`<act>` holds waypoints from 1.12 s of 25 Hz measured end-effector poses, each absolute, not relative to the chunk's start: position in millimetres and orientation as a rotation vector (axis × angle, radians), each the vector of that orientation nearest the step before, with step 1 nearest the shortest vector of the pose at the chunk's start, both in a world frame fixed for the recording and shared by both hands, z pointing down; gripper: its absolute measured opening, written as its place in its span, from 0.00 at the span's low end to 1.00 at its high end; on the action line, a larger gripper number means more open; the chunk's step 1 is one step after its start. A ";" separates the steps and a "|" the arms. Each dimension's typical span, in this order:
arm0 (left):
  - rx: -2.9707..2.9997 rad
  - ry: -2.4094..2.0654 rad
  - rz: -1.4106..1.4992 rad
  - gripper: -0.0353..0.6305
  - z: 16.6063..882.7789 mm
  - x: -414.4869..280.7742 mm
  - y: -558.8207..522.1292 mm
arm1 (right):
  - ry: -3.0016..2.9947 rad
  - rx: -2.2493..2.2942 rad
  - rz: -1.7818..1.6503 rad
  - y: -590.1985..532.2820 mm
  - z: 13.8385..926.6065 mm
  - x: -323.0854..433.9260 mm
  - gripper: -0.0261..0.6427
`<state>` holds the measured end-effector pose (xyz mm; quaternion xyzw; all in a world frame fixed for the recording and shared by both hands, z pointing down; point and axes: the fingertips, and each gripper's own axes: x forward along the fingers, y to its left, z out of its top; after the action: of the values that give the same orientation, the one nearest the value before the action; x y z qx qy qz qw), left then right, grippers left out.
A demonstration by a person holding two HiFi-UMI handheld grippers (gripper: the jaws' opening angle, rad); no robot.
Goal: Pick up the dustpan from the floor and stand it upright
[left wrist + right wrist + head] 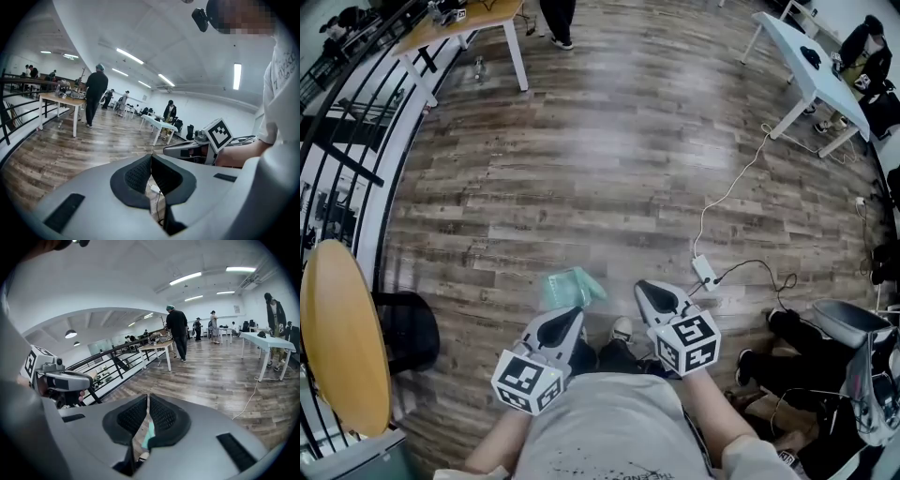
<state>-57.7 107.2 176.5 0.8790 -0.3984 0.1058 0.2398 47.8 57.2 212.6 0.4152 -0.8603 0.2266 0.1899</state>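
Note:
The dustpan (572,287) is a pale teal plastic piece lying flat on the wooden floor just ahead of the person's feet. My left gripper (574,317) hangs right below it in the head view, close to the body, with its jaws together and nothing between them. My right gripper (643,287) is to the dustpan's right, apart from it, also shut and empty. In the left gripper view the left gripper's (151,157) black pads meet at the tips. Through the narrow slit of the right gripper (147,397) a sliver of the teal dustpan (149,433) shows below.
A white power strip (705,272) with its cable lies on the floor to the right. Bags and a chair (844,323) crowd the lower right. A round yellow table (337,337) and a black railing (356,122) line the left. Tables (811,61) and people stand far off.

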 end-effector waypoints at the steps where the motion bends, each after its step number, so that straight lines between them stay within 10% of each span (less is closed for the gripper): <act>1: 2.405 -1.089 0.297 0.09 176.8 -57.8 109.6 | -2.427 1.162 0.635 58.2 210.2 44.8 0.09; 28: 2.390 -1.122 0.341 0.09 168.7 -76.5 155.0 | -2.489 1.044 0.546 98.7 193.3 8.2 0.08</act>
<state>-76.5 155.0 168.7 0.8721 -0.4095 0.1246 0.2374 8.2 98.7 193.3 0.3721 -0.8869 0.1944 0.1926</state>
